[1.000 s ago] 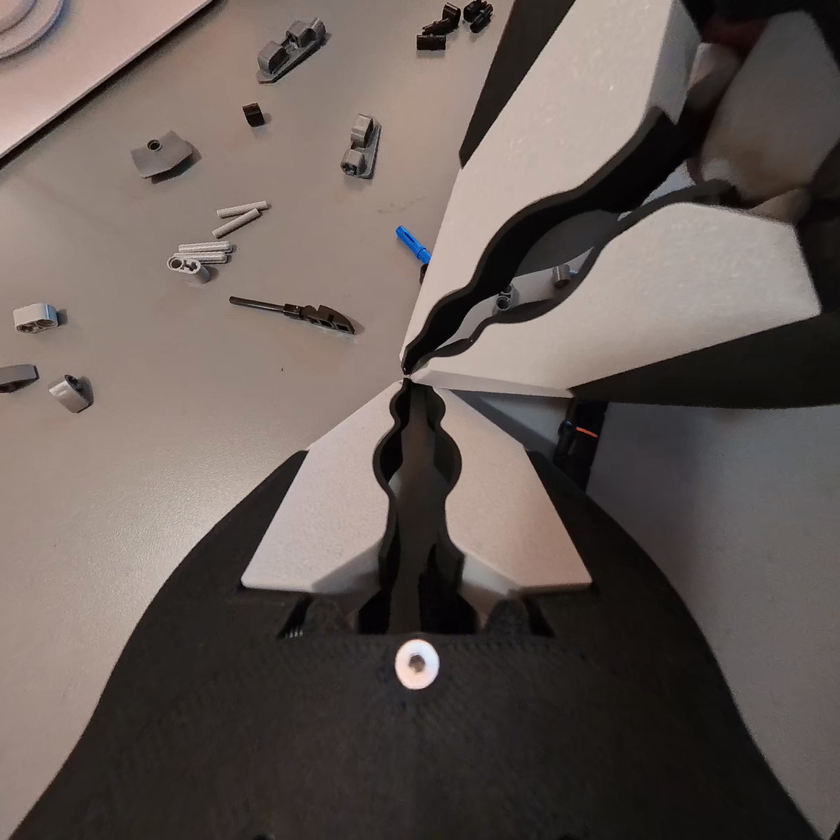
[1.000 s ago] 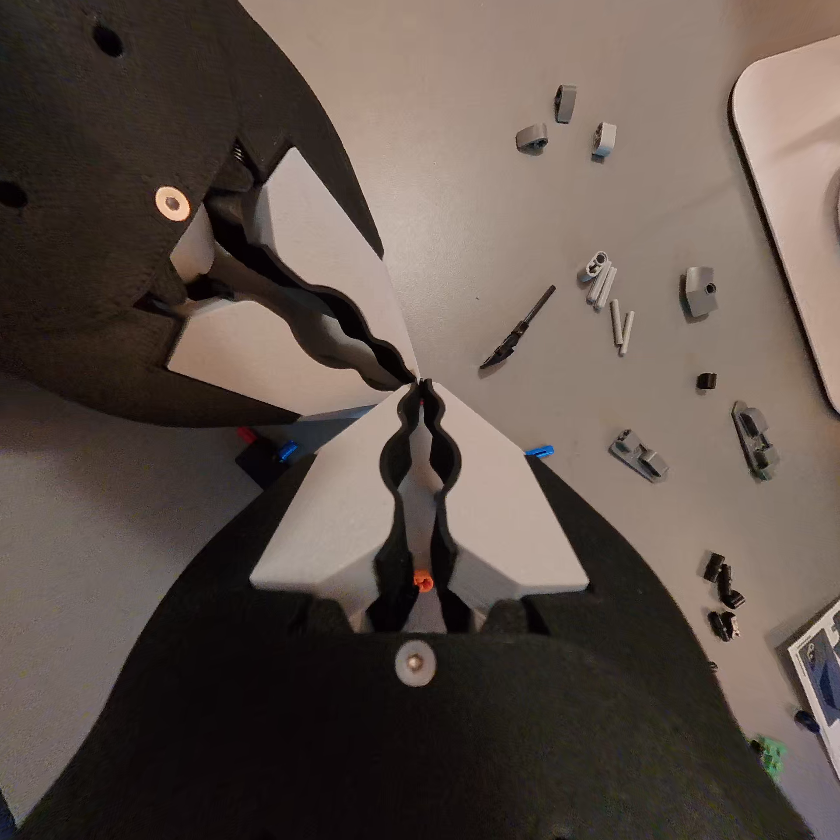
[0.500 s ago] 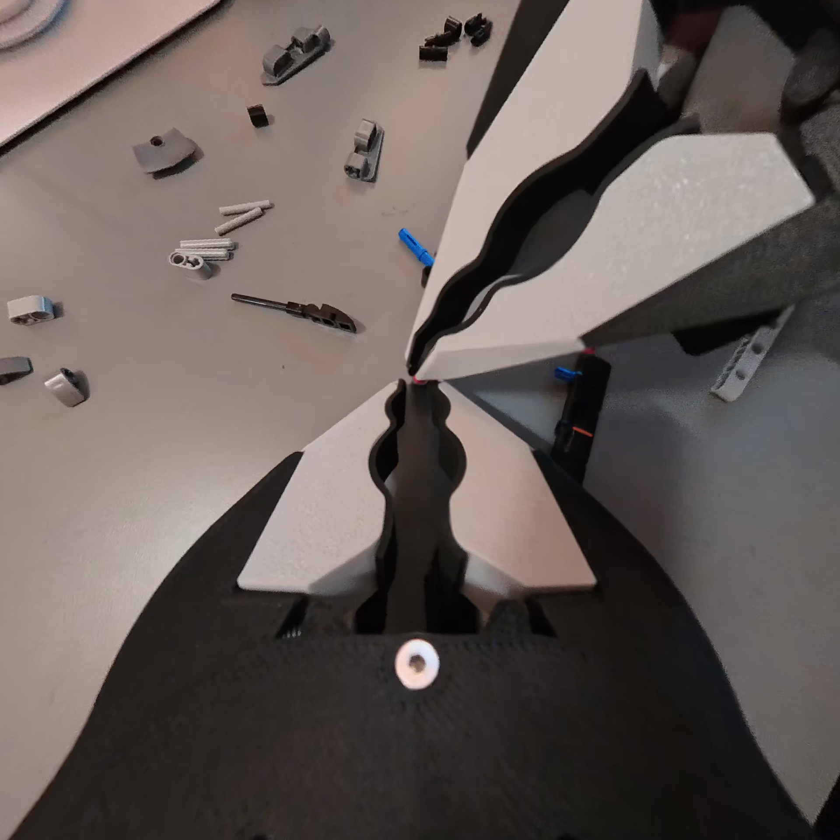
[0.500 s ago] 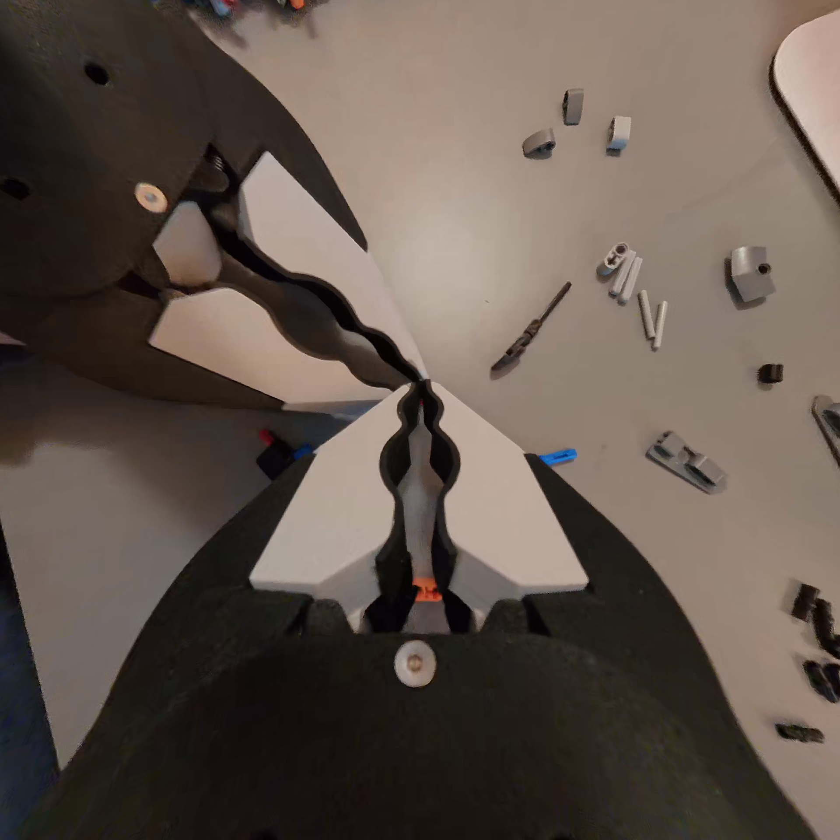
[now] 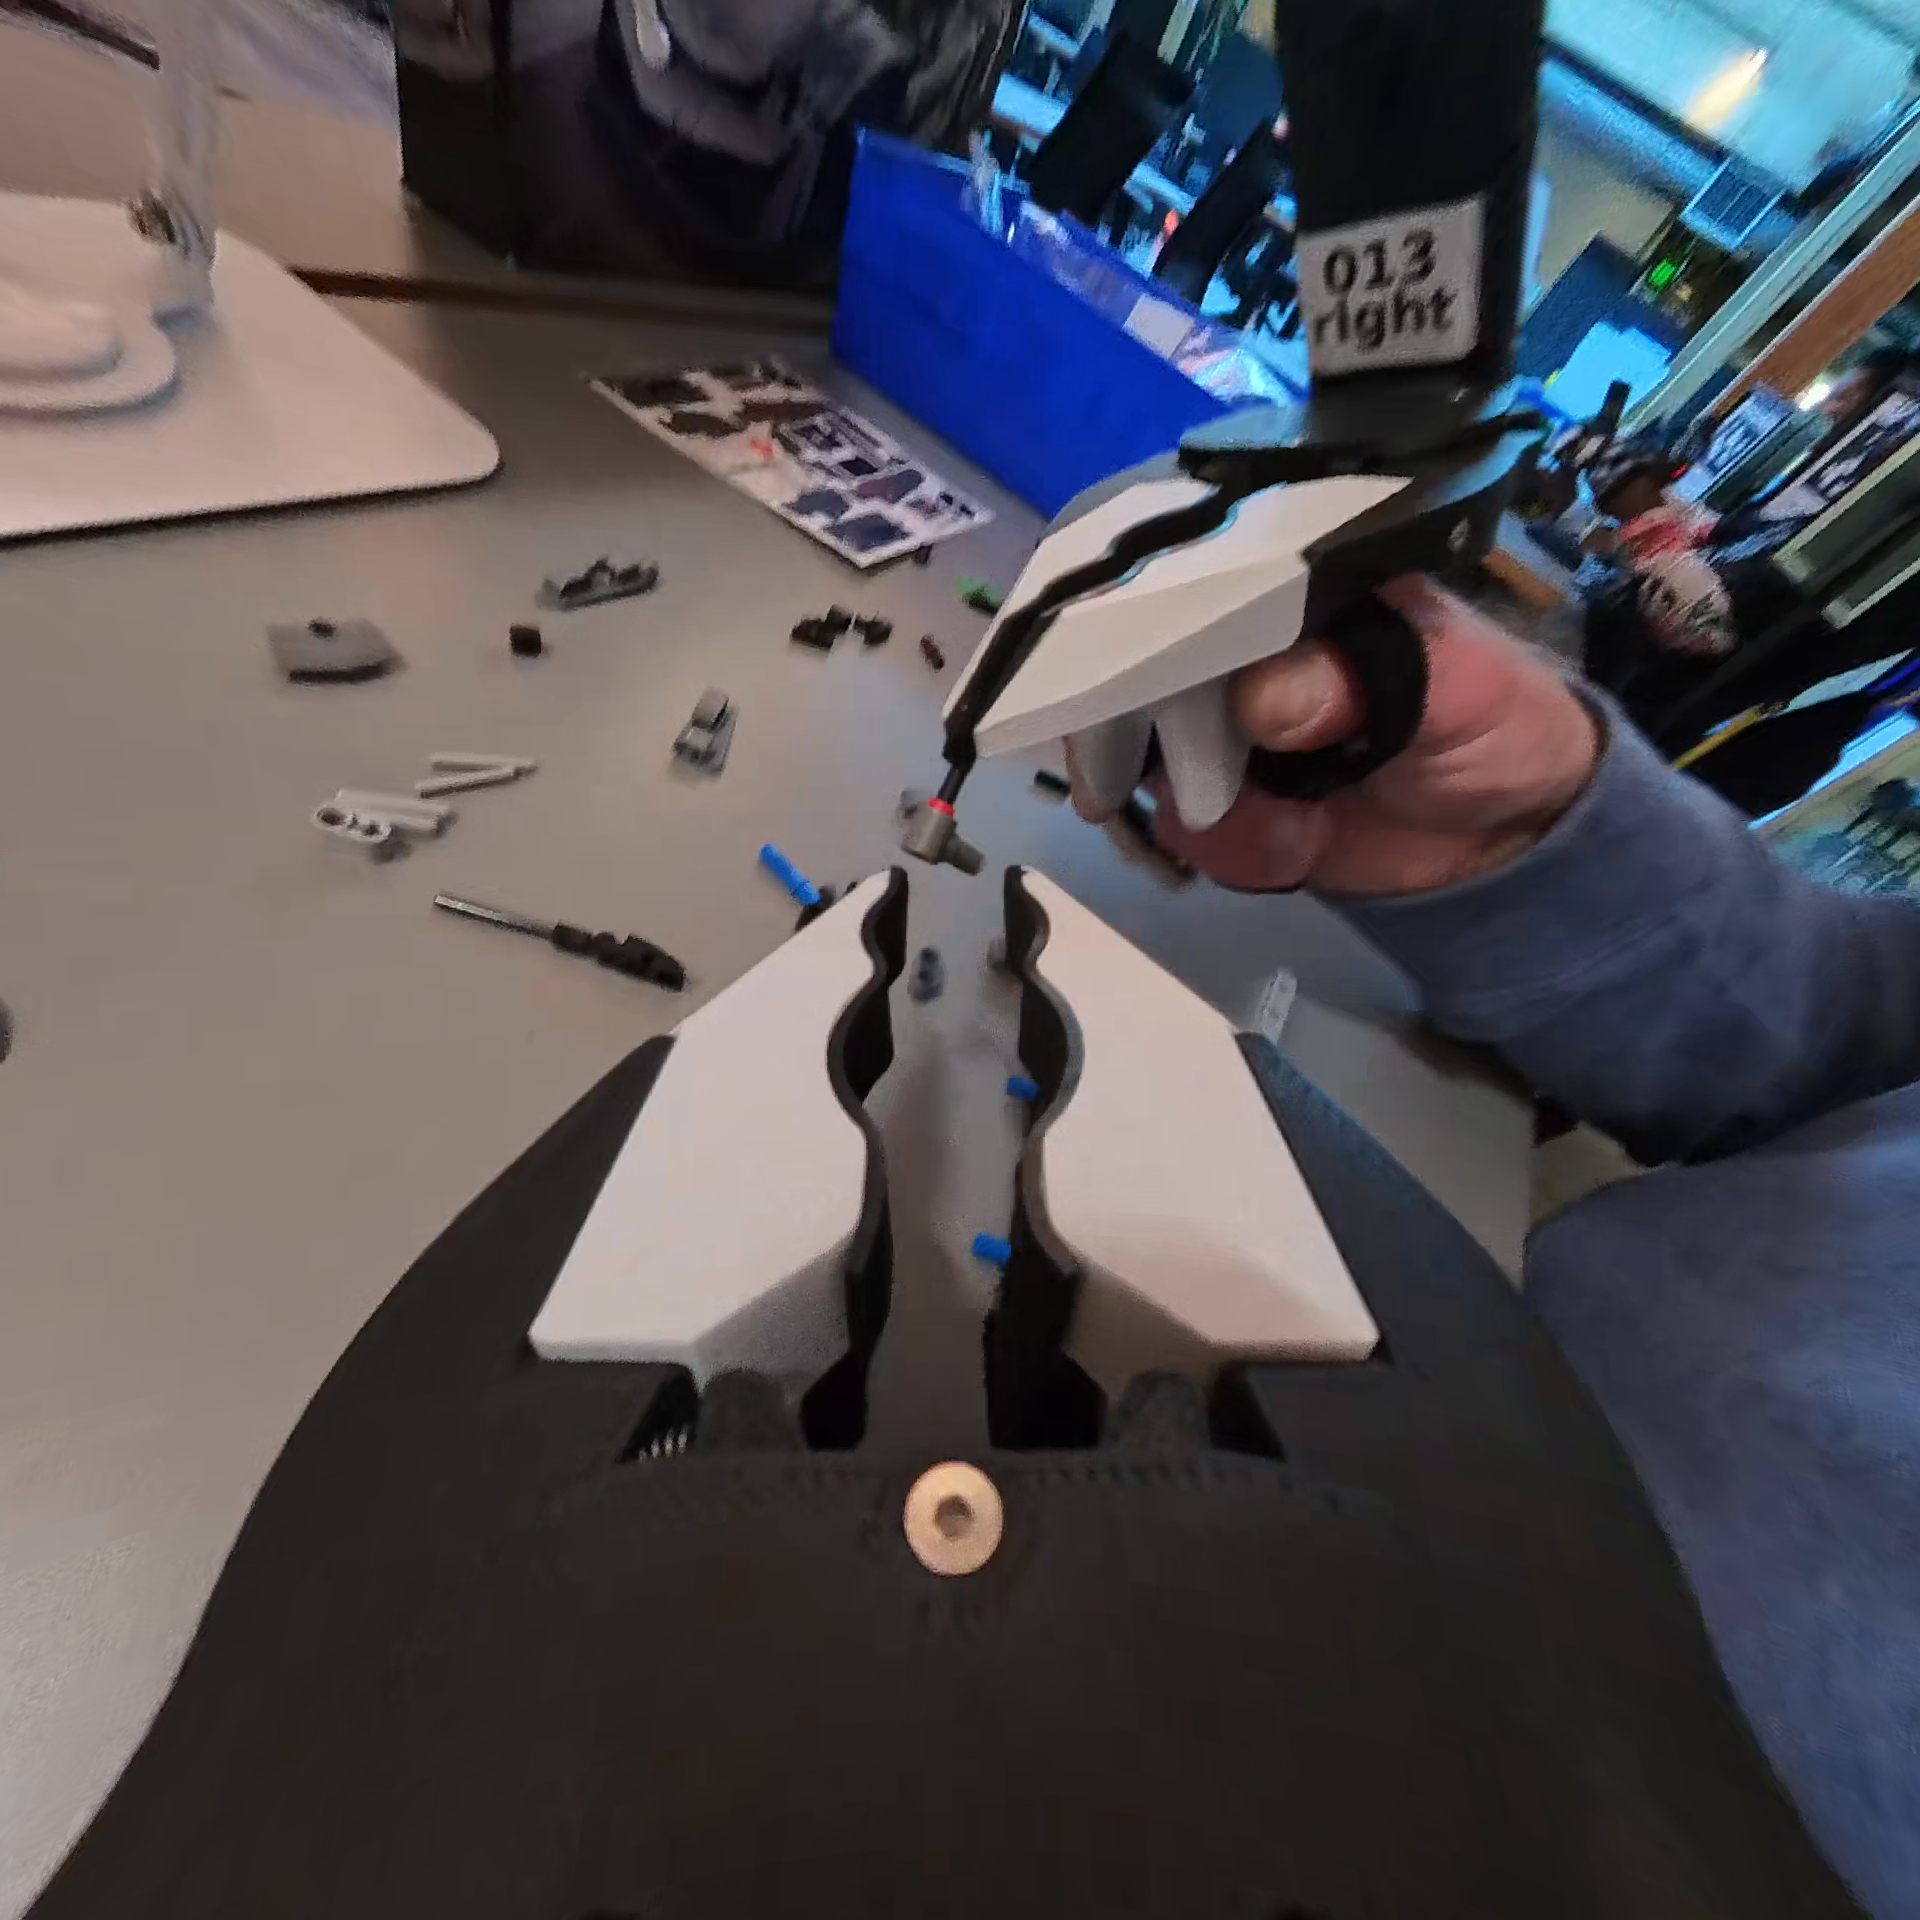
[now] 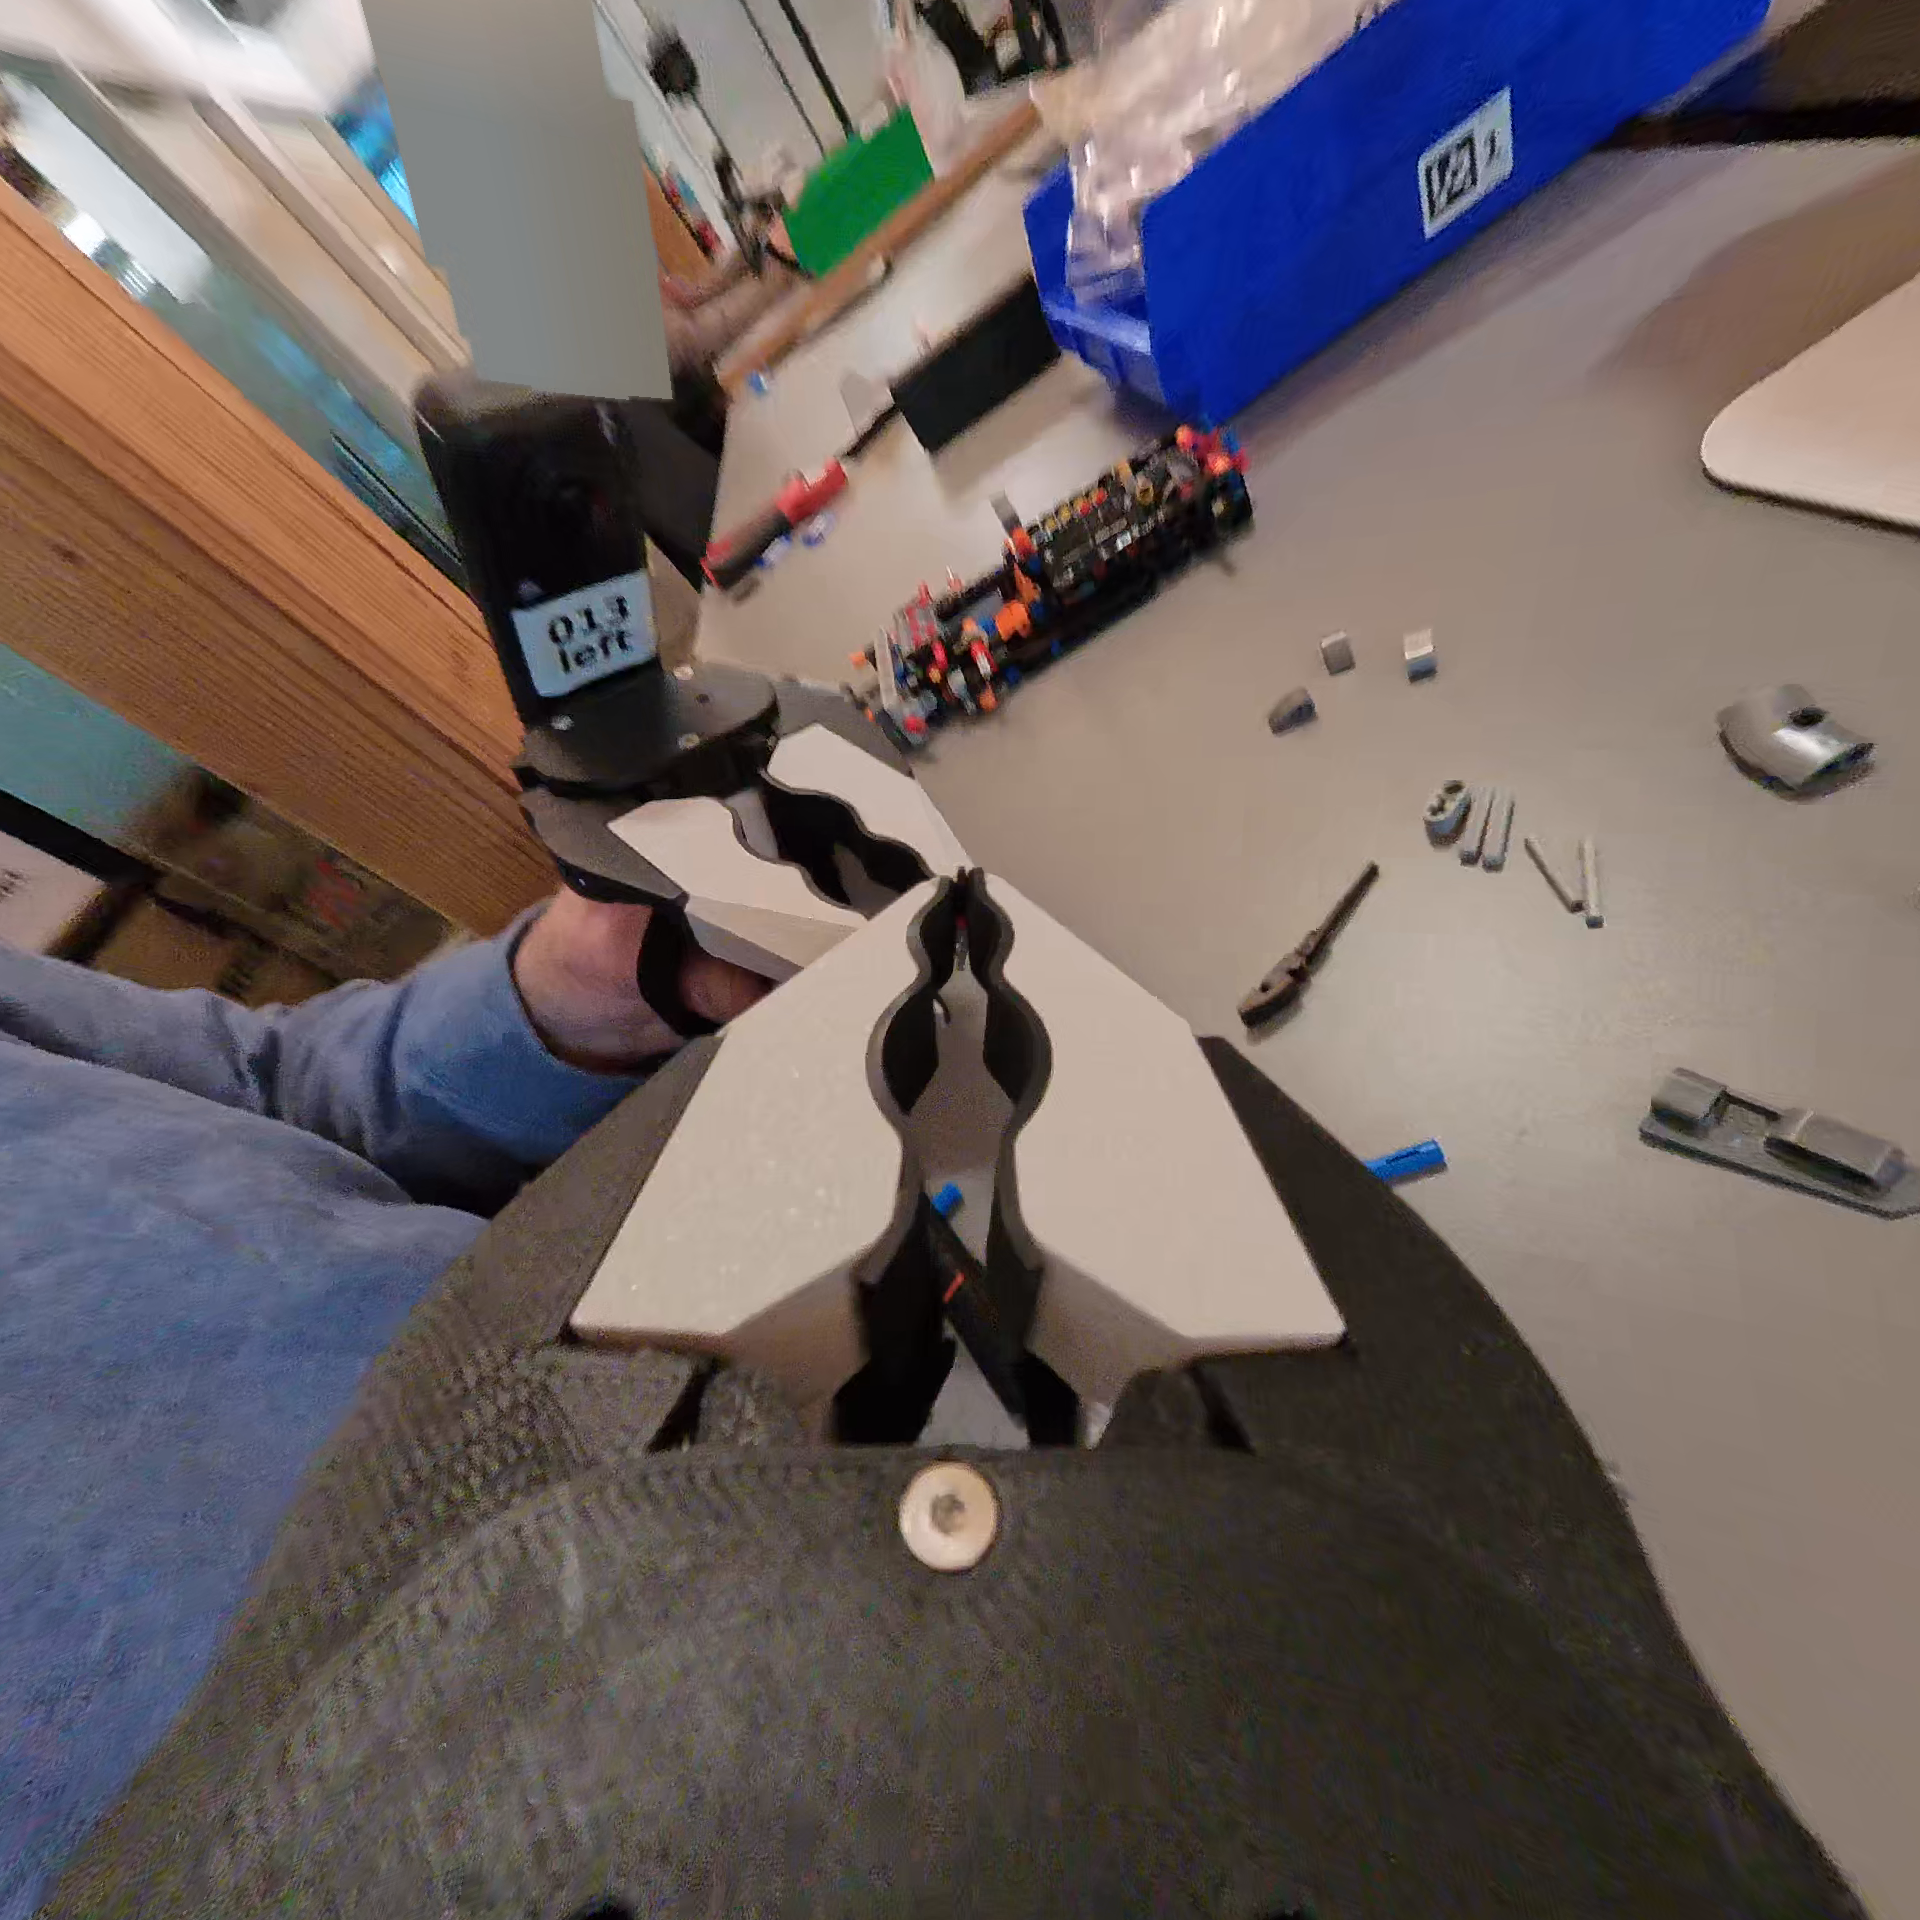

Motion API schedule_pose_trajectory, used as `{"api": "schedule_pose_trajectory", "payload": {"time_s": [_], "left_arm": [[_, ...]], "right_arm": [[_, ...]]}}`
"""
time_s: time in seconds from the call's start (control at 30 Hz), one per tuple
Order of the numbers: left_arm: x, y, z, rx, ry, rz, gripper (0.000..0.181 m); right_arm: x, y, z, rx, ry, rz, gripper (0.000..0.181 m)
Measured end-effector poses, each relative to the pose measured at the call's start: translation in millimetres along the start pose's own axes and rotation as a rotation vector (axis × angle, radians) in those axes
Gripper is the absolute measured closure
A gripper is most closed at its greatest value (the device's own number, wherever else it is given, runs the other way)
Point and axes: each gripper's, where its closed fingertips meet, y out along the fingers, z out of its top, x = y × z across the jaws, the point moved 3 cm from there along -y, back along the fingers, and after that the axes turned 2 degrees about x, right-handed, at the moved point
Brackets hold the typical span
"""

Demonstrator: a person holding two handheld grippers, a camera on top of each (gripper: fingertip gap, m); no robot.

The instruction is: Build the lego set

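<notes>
Between our two grippers, just past the tips of the left gripper [image 5: 951,894], hung the small piece we were working on: a thin black axle [image 5: 954,781] with a red ring and a grey connector [image 5: 940,834] on its lower end, tilted slightly and clear of the tabletop [image 5: 260,1039]. Our right gripper [image 5: 961,732] pinched the axle's upper end, its jaws closed tightly on it, with a hand [image 5: 1382,769] gripping the handle behind. The jaws of the left gripper stood apart with a clear gap between them, empty and touching nothing, the connector hanging just beyond their tips.

On the grey tabletop to the left lay loose parts, well apart from one another: a black axle with a toothed piece [image 5: 566,940], a bundle of light grey pins [image 5: 410,805], a blue pin [image 5: 787,873], a grey curved panel [image 5: 327,649], two small grey assemblies [image 5: 707,722] and a cluster of black connectors [image 5: 842,629]. A sticker sheet [image 5: 790,457] lay farther off, with a white mat [image 5: 249,416] at the far left.

From the right wrist view we saw a long, partly built model [image 6: 1049,582] of black beams with red, orange and blue pins standing on the far side of the tabletop. Behind it sat a blue bin [image 6: 1351,187] holding crumpled clear plastic bags; we could not tell what they contained.
</notes>
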Motion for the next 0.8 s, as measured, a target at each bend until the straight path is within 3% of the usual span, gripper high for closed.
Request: {"api": "schedule_pose_trajectory", "payload": {"time_s": [0.2, 0.6, 0.8], "left_arm": [[10, -4, 22, 0.146, -0.102, -0.083, 0.169], [30, -16, 44, 0.254, -0.113, -0.267, 0.163], [30, -18, 48, 0.297, -0.151, -0.296, 0.175]], "right_arm": [[-10, -10, 14, 0.117, 0.054, 0.100, 0.181], [-25, -22, 25, 0.192, 0.102, 0.218, 0.181], [-31, -25, 27, 0.201, 0.097, 0.247, 0.181]]}}
